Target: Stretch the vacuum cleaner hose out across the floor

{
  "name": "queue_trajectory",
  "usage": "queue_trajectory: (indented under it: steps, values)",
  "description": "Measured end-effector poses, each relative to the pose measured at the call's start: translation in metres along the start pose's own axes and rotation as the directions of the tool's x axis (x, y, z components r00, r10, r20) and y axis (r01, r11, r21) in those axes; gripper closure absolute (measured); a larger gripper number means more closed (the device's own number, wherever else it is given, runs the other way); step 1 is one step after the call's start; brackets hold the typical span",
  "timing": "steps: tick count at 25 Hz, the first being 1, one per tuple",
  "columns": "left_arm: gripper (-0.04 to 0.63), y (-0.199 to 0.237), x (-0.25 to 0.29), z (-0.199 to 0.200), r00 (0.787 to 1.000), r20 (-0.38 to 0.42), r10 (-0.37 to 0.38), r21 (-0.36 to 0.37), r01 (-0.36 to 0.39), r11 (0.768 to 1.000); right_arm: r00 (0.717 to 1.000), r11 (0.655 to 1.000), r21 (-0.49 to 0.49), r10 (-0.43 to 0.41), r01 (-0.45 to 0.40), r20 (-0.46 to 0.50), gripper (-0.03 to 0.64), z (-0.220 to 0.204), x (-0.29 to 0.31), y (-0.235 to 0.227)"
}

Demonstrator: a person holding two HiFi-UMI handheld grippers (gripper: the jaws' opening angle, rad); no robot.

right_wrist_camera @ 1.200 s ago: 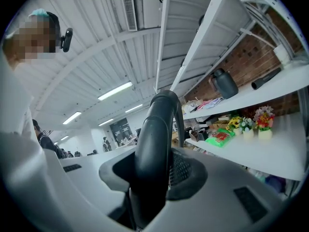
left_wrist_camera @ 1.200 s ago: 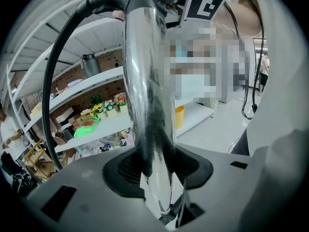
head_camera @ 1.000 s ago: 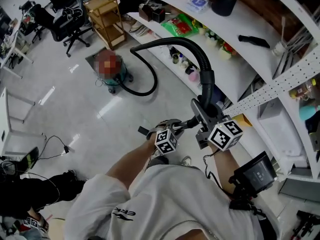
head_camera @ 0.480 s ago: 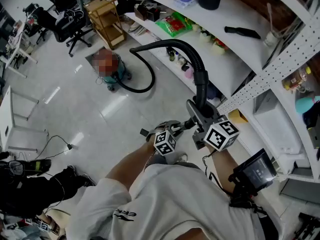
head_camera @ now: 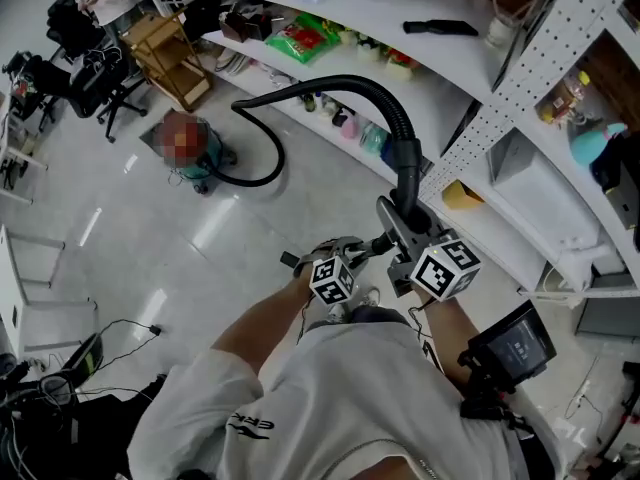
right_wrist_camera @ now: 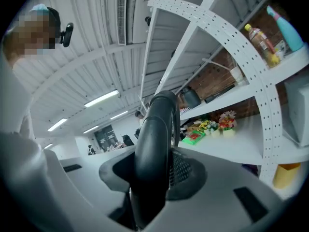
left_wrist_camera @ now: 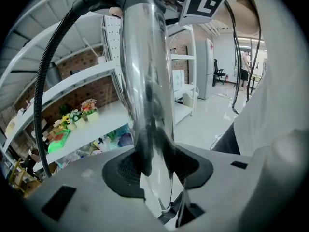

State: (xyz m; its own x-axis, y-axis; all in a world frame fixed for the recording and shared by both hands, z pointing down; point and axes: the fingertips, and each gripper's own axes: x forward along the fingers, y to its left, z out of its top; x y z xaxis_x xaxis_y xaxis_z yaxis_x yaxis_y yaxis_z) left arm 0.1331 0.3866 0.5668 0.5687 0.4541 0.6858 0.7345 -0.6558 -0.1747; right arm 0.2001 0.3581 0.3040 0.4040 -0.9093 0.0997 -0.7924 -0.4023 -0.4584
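We note the vacuum hose (head_camera: 330,81) running black from the canister (head_camera: 214,158) on the floor (head_camera: 200,258), arching beside the white shelves (head_camera: 450,48) to the handle (right_wrist_camera: 154,129) before us. Our right hand-held gripper (right_wrist_camera: 149,178) pinches that handle. Our left hand-held gripper (left_wrist_camera: 159,178) pinches the shiny metal tube (left_wrist_camera: 145,81).

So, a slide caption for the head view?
Left gripper and right gripper hold the vacuum wand; black hose arcs to the canister.

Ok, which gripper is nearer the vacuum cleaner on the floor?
Left. The left gripper, on the metal tube, is on the side toward the vacuum cleaner; the right gripper, on the black handle, is farther off, by the shelves.
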Motion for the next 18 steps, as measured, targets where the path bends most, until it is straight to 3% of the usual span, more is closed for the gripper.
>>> queue_trajectory:
  steps: [8,18]
  values:
    - [0.442,-0.043,0.011,0.009,0.992,-0.009,-0.125,0.102,0.125,0.987,0.987,0.986,0.066,-0.156,0.153,0.039,0.477,-0.009,-0.054,-0.023]
    - [0.442,-0.116,0.041,0.037,0.972,-0.022,-0.232,0.184,0.232,0.955,0.959,0.958,0.106,-0.275,0.267,0.071,0.477,-0.023,-0.142,-0.050]
